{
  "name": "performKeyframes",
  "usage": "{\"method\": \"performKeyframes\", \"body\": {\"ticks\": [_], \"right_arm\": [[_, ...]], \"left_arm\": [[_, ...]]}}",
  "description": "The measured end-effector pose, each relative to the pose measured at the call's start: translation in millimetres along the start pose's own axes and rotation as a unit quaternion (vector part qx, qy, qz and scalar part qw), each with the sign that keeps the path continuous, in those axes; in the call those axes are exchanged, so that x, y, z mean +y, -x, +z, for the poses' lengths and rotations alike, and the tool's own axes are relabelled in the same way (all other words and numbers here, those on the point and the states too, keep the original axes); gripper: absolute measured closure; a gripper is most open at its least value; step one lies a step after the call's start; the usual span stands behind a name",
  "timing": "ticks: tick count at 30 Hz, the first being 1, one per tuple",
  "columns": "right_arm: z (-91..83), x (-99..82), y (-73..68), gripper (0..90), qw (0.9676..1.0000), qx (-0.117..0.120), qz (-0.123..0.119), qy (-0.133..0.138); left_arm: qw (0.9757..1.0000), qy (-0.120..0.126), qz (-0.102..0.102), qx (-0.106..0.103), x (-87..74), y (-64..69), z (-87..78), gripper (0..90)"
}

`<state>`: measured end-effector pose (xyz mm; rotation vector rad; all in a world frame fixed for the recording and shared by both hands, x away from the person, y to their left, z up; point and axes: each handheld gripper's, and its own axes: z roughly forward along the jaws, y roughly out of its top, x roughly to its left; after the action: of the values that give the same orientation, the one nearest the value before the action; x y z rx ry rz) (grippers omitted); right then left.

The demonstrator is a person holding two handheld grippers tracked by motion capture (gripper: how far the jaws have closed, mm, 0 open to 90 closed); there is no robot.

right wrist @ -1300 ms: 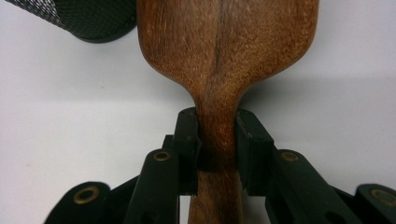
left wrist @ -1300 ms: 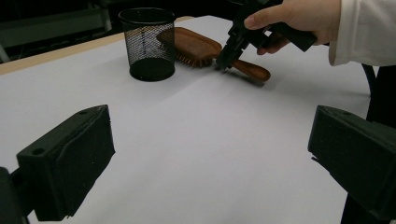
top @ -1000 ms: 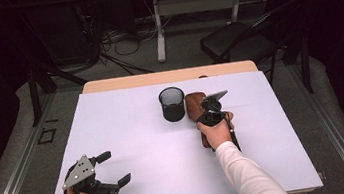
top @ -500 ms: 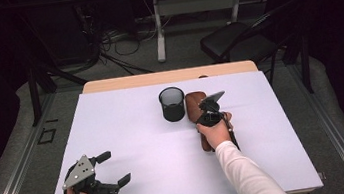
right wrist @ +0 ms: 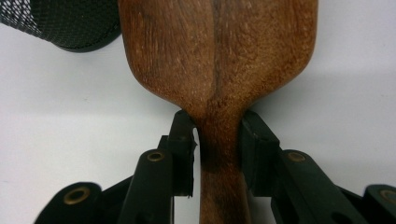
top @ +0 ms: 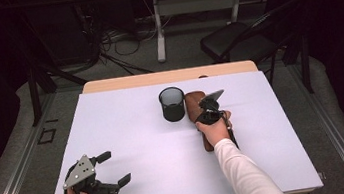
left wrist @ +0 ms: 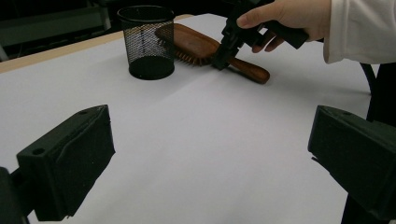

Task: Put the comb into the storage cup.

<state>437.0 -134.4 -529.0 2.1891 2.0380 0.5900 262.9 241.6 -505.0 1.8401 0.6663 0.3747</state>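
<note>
A wooden hairbrush (top: 197,111) lay on the white table (top: 129,133), bristles down, just beside a black mesh cup (top: 172,104). The brush's wide head was next to the cup, and its handle pointed back toward the person.

The right gripper (right wrist: 215,140) was down over the neck of the brush, where the head gets thin. Its 2 jaws stood on either side of the neck. In the right gripper view, the right jaw was against the wood, and a thin gap showed between the left jaw and the wood. The jaws had just been opening a little, with the brush between them. The brush rested on the table.

The left gripper (top: 111,171) was near the front left corner of the table, well apart from the brush and the cup. Its 2 jaws were wide apart with nothing between them.
</note>
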Motion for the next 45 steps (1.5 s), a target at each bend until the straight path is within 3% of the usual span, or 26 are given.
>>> {"method": "performKeyframes", "body": {"ticks": [1,7,19,26,39,45], "right_arm": [[0.6,-0.5,-0.1,69.1,0.9999,-0.003,-0.011,0.002],[0.0,-0.8,-3.7,71.3,0.9998,-0.009,-0.019,-0.003],[-4.1,-2.2,-2.5,72.3,0.9996,0.005,-0.016,0.022],[-7.9,-2.5,-2.1,72.2,0.9985,-0.005,-0.030,0.045],[-11.9,-4.1,5.8,72.4,0.9972,0.014,-0.018,0.072],[-14.9,-5.4,12.6,72.5,0.9948,0.038,-0.010,0.094]], "left_arm": [[1.0000,0.002,0.000,-0.003,0.0,-0.2,0.0,0.3],[1.0000,0.002,0.001,-0.003,-0.1,-0.2,-0.1,0.3],[1.0000,-0.001,0.001,-0.001,-0.1,0.0,-0.2,0.3],[1.0000,-0.001,0.002,0.000,-0.1,0.3,0.0,0.3],[1.0000,-0.002,0.002,-0.001,-0.1,0.3,0.1,0.3],[1.0000,-0.003,0.003,-0.004,-0.1,0.0,0.2,0.3]]}}
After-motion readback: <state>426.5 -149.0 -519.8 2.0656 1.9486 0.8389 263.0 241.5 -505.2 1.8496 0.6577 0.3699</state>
